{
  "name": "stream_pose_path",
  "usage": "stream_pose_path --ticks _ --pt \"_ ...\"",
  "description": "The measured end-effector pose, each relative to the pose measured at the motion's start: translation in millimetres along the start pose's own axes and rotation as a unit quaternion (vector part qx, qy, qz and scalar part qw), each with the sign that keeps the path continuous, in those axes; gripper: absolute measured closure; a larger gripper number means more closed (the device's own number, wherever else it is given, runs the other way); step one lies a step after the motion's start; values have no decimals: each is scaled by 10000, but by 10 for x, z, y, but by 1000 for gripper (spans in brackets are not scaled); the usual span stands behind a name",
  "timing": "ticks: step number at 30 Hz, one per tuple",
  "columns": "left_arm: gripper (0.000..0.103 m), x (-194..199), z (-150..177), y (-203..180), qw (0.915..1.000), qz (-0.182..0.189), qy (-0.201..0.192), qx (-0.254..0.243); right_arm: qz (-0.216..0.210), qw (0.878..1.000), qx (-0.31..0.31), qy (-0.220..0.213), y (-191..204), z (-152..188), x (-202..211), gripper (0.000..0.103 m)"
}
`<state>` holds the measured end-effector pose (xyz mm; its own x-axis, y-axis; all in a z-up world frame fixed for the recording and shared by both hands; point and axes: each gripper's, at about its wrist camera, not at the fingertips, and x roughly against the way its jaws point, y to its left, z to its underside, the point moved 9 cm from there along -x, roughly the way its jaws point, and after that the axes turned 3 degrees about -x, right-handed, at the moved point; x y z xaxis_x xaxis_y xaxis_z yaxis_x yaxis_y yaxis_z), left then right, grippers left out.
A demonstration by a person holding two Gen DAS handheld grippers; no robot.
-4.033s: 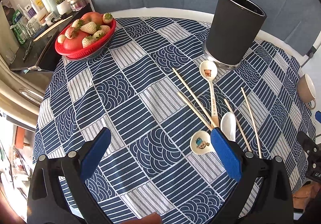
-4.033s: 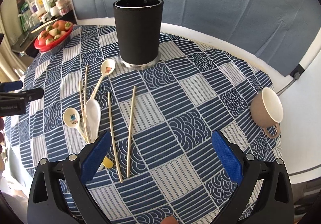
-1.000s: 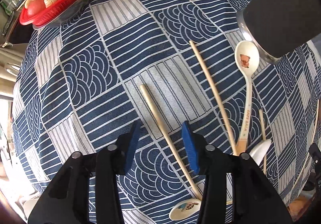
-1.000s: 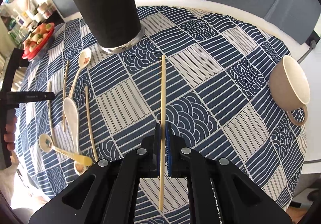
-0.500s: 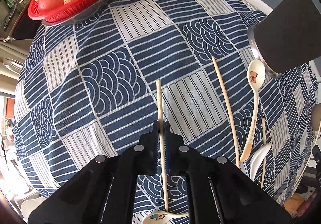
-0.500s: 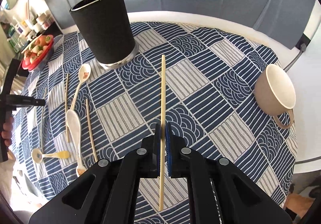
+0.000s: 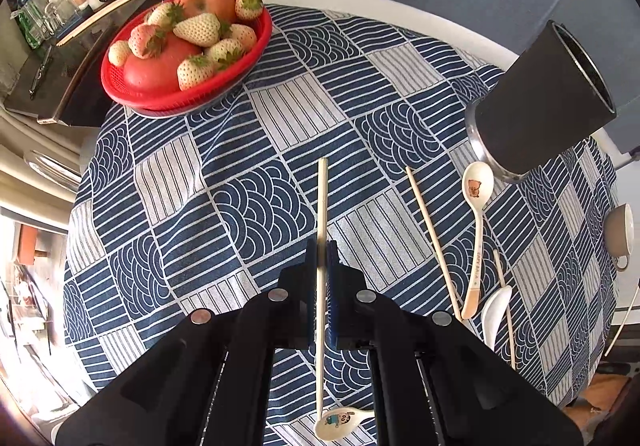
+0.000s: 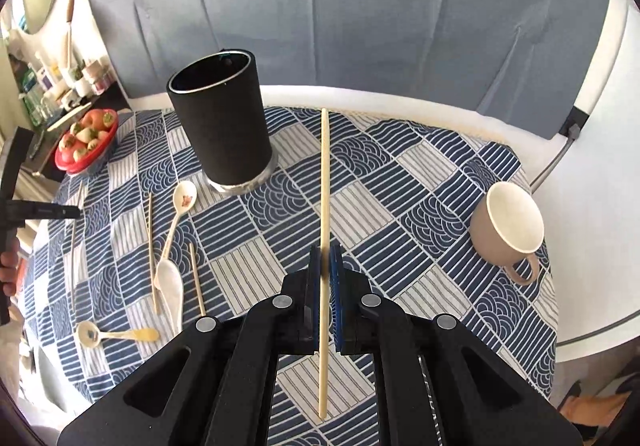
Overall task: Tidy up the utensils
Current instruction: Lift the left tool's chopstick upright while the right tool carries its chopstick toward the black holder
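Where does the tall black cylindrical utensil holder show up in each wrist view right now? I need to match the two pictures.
Left wrist view: the tall black cylindrical utensil holder sits at the right edge, tilted outward by the lens.
Right wrist view: it stands upright left of centre, beyond the held chopstick.
Shared landmark: the white cartoon-print spoon lying with its bowl by the holder's silver base.

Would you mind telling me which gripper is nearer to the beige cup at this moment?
Right. The right gripper, shut on a chopstick, has the beige cup close by on its right; the left gripper sees that cup at the table's far right edge.
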<state>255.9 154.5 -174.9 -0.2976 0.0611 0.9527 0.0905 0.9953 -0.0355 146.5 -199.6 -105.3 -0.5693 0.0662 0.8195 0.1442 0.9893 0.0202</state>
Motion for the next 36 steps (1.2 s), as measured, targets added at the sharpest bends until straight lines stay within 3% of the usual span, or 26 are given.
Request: stream_pose_path --ticks 10,17,26,29,36 --pt "98 542 -362 -101 9975 128 -685 -79 -36 9985 160 -526 122 -368 295 98" --pt "98 964 -680 -308 9923 349 -1180 -136 -328 9948 247 -936 195 -748 384 98" --pt "98 1337 -1036 -678 9892 396 -1410 -84 -1283 9807 488 -1395 311 -1402 382 98" --pt "98 1425 -1162 -796 9891 322 -1432 -77 -1497 9754 600 -1506 370 -1566 382 98" --pt "98 1636 -1368 -1150 9825 615 -1757 -104 -1838 9679 692 -1565 467 -1814 254 98"
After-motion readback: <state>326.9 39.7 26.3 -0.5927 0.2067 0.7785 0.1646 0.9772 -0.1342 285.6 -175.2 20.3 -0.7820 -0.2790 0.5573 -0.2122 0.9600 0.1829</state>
